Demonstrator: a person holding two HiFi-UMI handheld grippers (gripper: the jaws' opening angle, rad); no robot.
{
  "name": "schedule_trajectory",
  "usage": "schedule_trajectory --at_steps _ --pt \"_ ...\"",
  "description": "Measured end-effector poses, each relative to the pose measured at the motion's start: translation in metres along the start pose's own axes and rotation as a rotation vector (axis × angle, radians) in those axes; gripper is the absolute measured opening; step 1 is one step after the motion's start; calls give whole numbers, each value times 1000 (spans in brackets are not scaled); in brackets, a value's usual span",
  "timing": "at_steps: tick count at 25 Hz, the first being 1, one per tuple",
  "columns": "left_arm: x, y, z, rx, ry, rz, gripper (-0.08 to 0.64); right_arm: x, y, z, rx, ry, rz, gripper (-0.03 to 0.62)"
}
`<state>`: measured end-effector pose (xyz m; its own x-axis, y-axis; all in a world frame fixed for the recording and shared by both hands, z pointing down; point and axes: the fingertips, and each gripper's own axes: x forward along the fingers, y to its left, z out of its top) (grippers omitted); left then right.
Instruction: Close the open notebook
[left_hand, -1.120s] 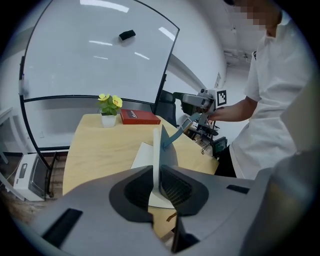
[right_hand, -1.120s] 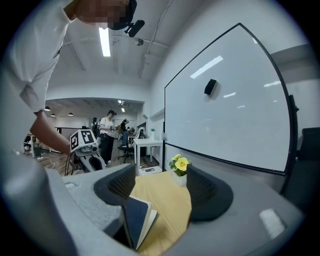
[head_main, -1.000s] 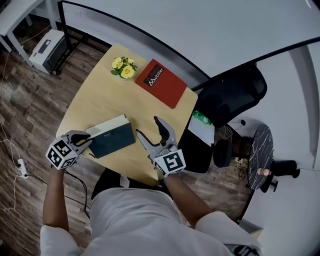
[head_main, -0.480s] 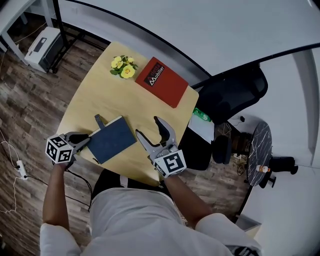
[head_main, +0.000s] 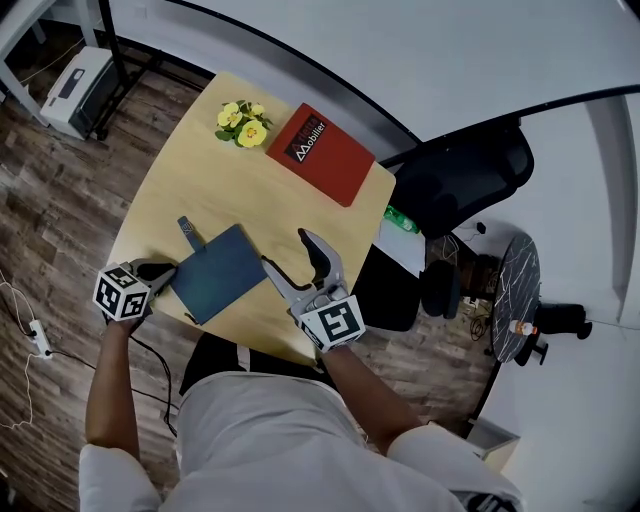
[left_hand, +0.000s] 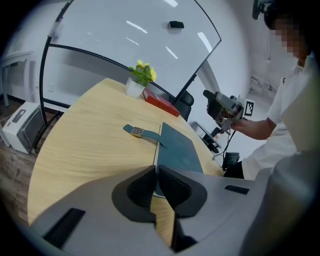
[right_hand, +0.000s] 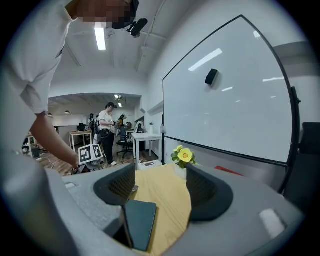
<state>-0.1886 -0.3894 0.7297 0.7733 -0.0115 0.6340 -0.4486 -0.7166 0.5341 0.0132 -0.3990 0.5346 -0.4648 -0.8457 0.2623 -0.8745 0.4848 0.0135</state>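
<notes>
Just one notebook (head_main: 218, 272), one red book (head_main: 320, 155), apparently one plant (head_main: 243, 122).

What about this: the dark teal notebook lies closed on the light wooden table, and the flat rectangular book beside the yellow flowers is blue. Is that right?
Not quite. The flat rectangular book beside the yellow flowers is red, not blue, as the head view shows. The dark teal notebook does lie closed on the light wooden table.

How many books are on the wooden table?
2. The dark notebook lies closed near the front edge; the red book lies at the far edge, beside the flowers.
</notes>
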Motion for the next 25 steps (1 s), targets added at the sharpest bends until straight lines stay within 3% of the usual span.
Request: schedule_trajectory --at_steps 9,11,14,17,22,25 --pt "-21 2 -5 96 24 96 29 -20 -12 11 -11 -35 -63 322" --pt "-37 1 -2 100 -7 116 28 -30 -12 17 -16 -49 -78 322" --pt "-68 -13 23 119 -144 142 18 -46 -12 28 -30 -77 -93 322" --pt "-103 -40 60 154 -342 184 17 -67 -14 42 -31 -111 -99 322" --pt "-156 -116 118 248 -672 265 17 -119 -16 69 -27 -183 -83 322" --pt "-179 -168 143 309 -811 308 17 -158 -20 80 -9 -235 -95 322"
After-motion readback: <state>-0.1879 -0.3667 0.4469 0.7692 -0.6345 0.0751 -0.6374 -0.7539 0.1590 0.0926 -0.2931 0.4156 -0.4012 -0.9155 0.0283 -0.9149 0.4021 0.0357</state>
